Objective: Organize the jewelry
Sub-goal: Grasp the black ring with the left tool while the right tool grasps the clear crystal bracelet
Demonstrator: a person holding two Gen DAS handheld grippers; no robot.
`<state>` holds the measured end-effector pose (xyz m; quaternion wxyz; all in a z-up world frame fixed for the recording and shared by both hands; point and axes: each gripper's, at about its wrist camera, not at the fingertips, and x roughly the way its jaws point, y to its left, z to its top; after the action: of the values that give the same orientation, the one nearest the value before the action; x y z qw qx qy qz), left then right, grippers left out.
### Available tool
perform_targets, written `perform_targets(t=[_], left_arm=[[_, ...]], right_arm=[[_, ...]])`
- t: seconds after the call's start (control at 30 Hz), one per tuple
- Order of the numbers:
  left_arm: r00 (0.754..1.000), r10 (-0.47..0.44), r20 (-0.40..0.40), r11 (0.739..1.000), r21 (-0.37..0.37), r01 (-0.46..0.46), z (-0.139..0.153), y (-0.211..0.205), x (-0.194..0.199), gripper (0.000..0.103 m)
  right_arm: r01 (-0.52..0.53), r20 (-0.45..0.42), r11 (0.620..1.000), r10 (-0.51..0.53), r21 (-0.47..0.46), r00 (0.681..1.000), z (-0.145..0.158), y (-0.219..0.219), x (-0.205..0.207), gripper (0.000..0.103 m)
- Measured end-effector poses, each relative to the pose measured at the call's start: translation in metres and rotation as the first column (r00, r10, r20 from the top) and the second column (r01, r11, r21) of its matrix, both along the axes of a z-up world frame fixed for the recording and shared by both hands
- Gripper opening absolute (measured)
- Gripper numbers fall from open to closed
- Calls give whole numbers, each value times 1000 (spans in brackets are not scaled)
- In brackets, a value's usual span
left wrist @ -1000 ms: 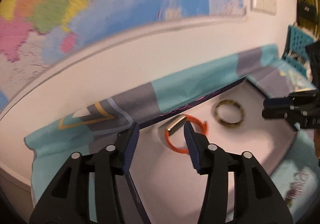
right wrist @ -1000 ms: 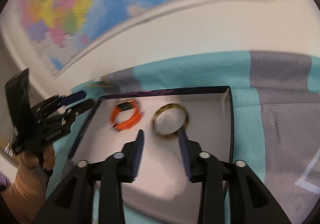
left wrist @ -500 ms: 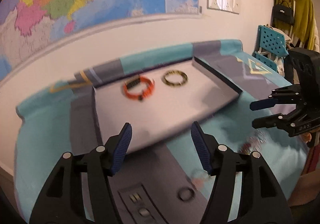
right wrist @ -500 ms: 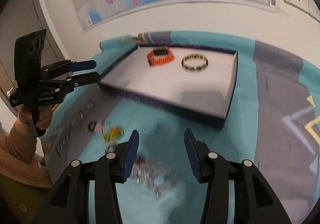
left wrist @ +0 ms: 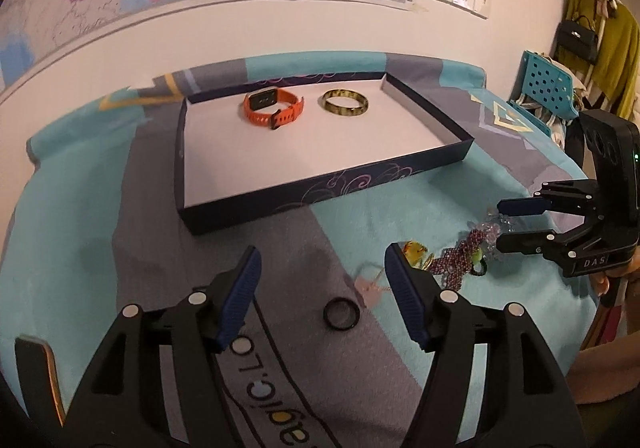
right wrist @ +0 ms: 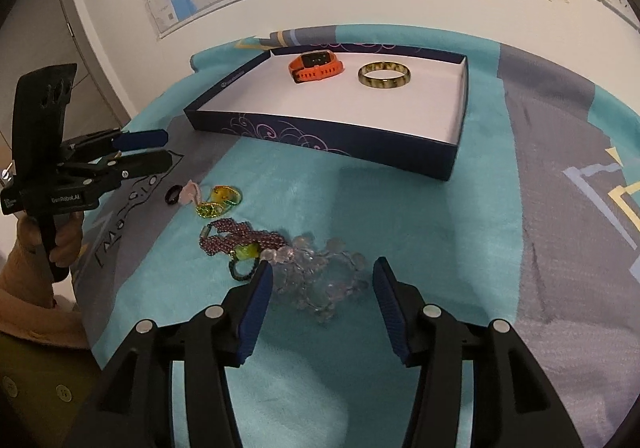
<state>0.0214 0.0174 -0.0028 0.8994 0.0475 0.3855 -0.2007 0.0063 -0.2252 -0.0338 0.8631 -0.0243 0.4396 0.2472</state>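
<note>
Sorting is partly done: the dark blue tray (right wrist: 328, 142) in the upper middle of the right wrist view already holds an orange watch (right wrist: 316, 66) and, just beside it, a mottled yellow-brown bangle (right wrist: 384, 75).

Everything else still lies loose on the teal cloth (right wrist: 400, 216) below the tray. Left of centre you have a black ring (right wrist: 173, 194), a pink piece, yellow-green trinkets (right wrist: 218, 202), a purple beaded bracelet (right wrist: 240, 240) and a clear crystal bracelet (right wrist: 320, 280).

Your right gripper (right wrist: 322, 302), at the bottom of that view, has its jaws opening with the crystal bracelet on the cloth between them, unpressed. Your left gripper (left wrist: 322, 298), at the bottom of the left wrist view, is also opening over the black ring, gripping nothing.

Readable writing: "GenRobot.AI" on the left tool's body, "DAS" on the right tool's body. The cloth's printed lettering is only partly legible.
</note>
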Motion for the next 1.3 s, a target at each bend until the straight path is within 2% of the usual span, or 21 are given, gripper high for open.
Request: perform_targets(t=[0.17, 0.27, 0.33, 0.37, 0.73, 1.0, 1.3], left_arm=[[1000, 14, -13, 1000, -8, -15, -4, 3, -3, 64], [1000, 15, -16, 1000, -3, -15, -6, 4, -4, 64], [1000, 16, -17, 1000, 0, -16, -6, 4, -5, 64], [1000, 15, -18, 1000, 0, -15, -7, 4, -5, 64], [999, 18, -31, 1000, -1, -18, -11, 8, -9, 64], [999, -18, -40, 1000, 16, 18, -16, 3, -19, 64], [996, -48, -70, 998, 48, 52, -23, -7, -17, 49]], right_arm=[[-3, 37, 999, 5, -54, 999, -1, 8, 1, 48], [-5, 54, 996, 9, -84, 999, -1, 10, -1, 37], [-9, 45, 998, 12, -69, 999, -1, 8, -1, 25], [-8, 42, 998, 11, -62, 999, 0, 7, -1, 23], [26, 24, 999, -27, 21, 999, 5, -7, -2, 21], [67, 33, 995, -70, 80, 997, 14, -19, 0, 20], [69, 41, 992, -74, 103, 996, 18, -16, 2, 20]])
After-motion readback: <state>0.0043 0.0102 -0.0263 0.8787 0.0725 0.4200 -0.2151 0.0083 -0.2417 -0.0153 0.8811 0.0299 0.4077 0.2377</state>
